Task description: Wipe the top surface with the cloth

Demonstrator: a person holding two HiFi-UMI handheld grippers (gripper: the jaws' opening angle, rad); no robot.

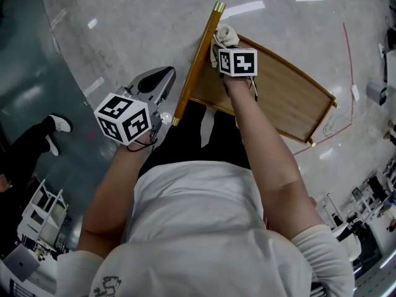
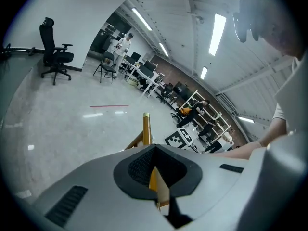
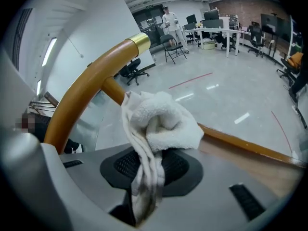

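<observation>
Fingers [image 3: 180, 170], right gripper [image 3: 150, 167]: closed on the cloth [image 3: 161, 121], pinching its twisted middle.
Fingers [image 2: 134, 170], left gripper [image 2: 155, 174]: drawn together to a thin slit with nothing held; the rail [image 2: 146, 129] shows through and beyond the slit.
Left gripper, place: beside the rail on its outer side, near the uncapped end, apart from it.
Cloth, place: just beside the rail on its inner side, close to the brass cap [image 3: 139, 41], over the corner of the top surface [image 1: 278, 94]; whether it touches the wood cannot be told.
Cloth, handling: white terry, judged light, soft and limp; it should fold and drag rather than push, and is not fragile.
Cloth, hold: best taken at the bunched middle, as here, leaving a thick wad ahead of the fingertips to meet the wood; the loose tail may work free.
Cloth, axis: long axis runs along the gripper's own line, wad pointing forward toward the rail, tail hanging back.
Rail, axis: a long wooden bar along one edge of the top surface.
Top surface: bare wood with a raised rim, stretching away from the rail.
Floor [image 1: 124, 17]: pale and glossy, on the rail's outer side.
</observation>
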